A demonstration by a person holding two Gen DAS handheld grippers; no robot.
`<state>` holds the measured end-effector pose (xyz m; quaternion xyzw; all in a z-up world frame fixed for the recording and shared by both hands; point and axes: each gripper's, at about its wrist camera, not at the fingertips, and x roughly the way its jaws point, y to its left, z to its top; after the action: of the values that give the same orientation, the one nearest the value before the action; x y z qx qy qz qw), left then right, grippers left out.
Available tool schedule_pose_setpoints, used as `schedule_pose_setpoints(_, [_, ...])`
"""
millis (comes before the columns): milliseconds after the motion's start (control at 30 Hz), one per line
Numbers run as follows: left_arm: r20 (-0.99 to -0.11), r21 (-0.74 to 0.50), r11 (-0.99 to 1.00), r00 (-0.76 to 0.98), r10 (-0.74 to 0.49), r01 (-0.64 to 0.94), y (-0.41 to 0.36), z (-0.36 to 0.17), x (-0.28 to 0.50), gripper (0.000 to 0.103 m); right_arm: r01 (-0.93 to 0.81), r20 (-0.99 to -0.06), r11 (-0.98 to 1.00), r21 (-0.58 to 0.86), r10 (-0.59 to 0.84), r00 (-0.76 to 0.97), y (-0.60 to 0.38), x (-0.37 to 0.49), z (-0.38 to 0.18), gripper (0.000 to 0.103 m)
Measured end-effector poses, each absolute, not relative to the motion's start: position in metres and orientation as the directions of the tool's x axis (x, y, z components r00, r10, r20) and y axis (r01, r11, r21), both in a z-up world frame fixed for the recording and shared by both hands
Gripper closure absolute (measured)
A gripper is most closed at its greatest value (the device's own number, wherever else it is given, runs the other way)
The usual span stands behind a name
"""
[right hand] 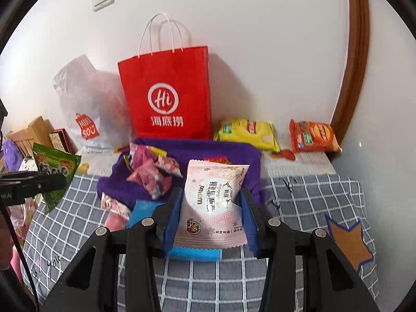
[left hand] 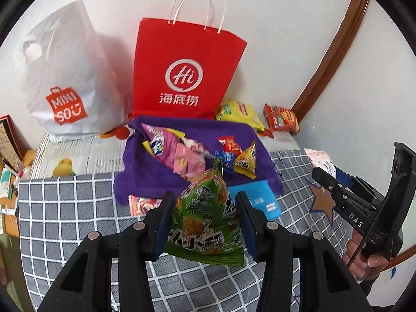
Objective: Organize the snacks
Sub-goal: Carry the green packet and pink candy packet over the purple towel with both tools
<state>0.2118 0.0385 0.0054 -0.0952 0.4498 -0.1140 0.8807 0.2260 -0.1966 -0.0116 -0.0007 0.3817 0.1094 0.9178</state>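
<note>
Left tool (left hand: 205,223) tilted down, grips green packet (left hand: 208,218) | right tool (right hand: 210,218) likewise, pink packet (right hand: 213,205)

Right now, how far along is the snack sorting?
Done: a yellow pack and an orange pack lie side by side at the wall. In hand: left tongs grip a green pack; right tongs grip a pink pack. Left: several snacks still piled on the purple cloth.
</note>
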Motion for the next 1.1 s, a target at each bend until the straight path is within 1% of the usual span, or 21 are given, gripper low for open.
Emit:
schedule_pose_setpoints(433, [-0.754, -0.271, 0.955, 0.592, -0.286, 0.117, 0.032, 0.019, 0.235, 0.058, -0.231, -0.681, 0.971, 0.069, 0.215, 0.701, -0.187, 0.253, 0.007, 0.059])
schedule_pose_setpoints(1100, [-0.758, -0.251, 0.965, 0.603, -0.247, 0.079, 0.044, 0.012, 0.279, 0.058, -0.246, -0.682, 0.967, 0.067, 0.224, 0.696, -0.17, 0.303, 0.002, 0.059])
